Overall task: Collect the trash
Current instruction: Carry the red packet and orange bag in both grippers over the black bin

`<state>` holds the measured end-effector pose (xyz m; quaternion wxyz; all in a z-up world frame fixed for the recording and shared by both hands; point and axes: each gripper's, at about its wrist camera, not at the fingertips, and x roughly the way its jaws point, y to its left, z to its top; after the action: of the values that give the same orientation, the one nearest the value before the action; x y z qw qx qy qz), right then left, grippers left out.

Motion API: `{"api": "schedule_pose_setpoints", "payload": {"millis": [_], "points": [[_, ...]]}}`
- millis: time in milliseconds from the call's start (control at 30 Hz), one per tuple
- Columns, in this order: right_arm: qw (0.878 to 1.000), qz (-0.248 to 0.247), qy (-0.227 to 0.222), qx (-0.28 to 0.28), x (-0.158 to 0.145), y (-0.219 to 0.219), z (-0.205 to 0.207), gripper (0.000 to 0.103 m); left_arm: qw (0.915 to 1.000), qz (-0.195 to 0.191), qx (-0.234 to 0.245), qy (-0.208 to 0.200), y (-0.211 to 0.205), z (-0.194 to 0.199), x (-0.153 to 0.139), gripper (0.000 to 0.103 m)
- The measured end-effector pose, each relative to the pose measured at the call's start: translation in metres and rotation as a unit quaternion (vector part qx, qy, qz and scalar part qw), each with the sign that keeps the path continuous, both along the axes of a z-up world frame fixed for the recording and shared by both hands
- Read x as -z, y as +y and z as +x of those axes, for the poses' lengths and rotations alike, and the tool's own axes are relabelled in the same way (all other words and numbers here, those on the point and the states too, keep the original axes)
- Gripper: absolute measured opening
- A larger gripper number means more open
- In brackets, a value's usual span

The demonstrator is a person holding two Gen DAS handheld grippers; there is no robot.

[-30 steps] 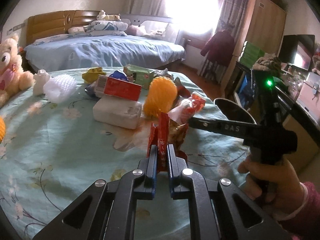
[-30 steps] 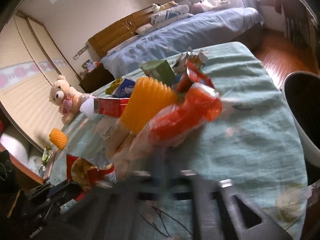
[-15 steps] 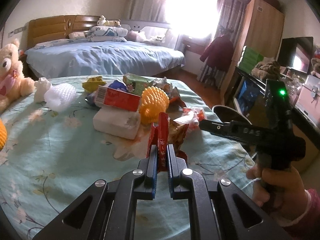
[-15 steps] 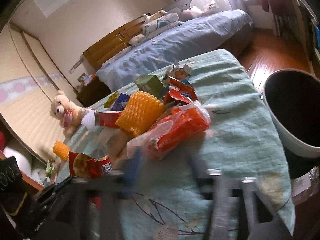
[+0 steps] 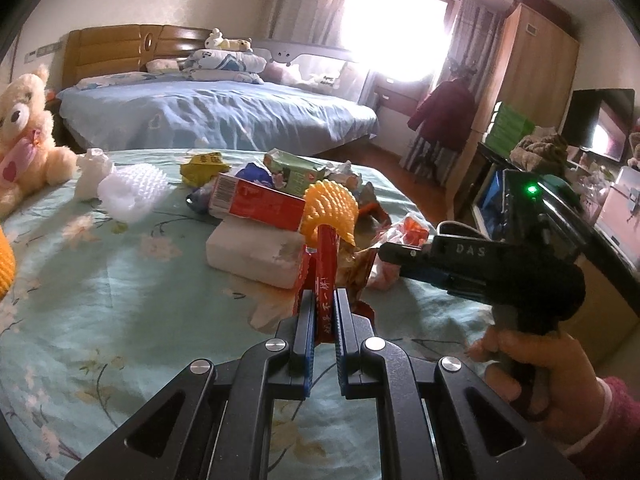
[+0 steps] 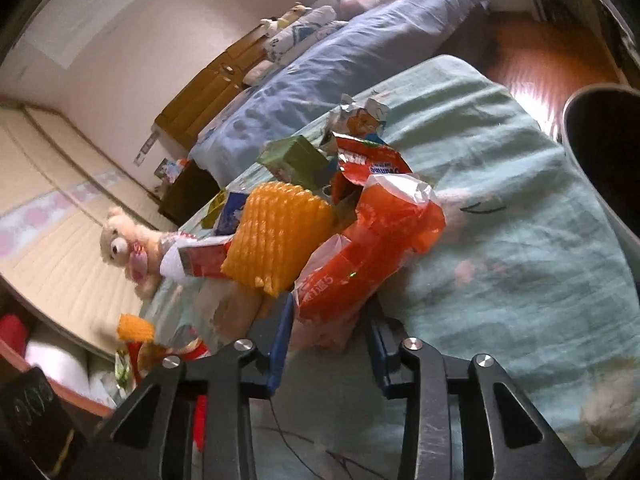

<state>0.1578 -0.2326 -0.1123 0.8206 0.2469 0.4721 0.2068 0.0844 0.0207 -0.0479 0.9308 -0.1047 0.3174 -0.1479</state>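
My left gripper [image 5: 323, 300] is shut on a red snack wrapper [image 5: 326, 264], which stands upright between its blue pads above the green bedspread [image 5: 120, 300]. An orange-red plastic bag [image 6: 372, 248] lies at the edge of the trash pile. My right gripper [image 6: 328, 312] straddles its near end with jaws closing; a gap still shows on both sides of the bag. In the left wrist view a hand [image 5: 536, 368] holds the right gripper [image 5: 384, 252] at the right, its tip at that bag [image 5: 412, 228].
The pile holds a yellow foam net [image 6: 276, 240], a red box [image 5: 256, 204], a white block [image 5: 252, 252] and a green carton [image 5: 292, 168]. A dark bin [image 6: 572, 148] stands off the bed's right edge. A teddy bear [image 5: 20, 140] and white foam net [image 5: 132, 192] lie far left.
The right gripper's jaws spread wide, then narrowed around the orange-red bag, and its tip sank toward the pile. The left gripper kept still with the red wrapper.
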Motion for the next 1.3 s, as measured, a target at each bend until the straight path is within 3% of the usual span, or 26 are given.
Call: {"api": "schedule_pose_setpoints", "payload": {"millis": [267,667,1300], "points": [[0.998,-0.049,-0.042,-0.006,-0.02,-0.026,-0.027,0.032,0.9996,-0.002,0.028,0.002,-0.026,0.02,-0.004,0.007],[0.994,-0.081,-0.061,0.047,-0.035,-0.106,-0.048,0.032,0.9966,0.002,0.082,0.002,-0.089,0.058,-0.008,0.007],[0.983,-0.155,-0.059,0.074,-0.035,-0.184,-0.034,0.032,0.9919,0.032,0.123,0.004,-0.175,0.123,-0.01,0.007]]}}
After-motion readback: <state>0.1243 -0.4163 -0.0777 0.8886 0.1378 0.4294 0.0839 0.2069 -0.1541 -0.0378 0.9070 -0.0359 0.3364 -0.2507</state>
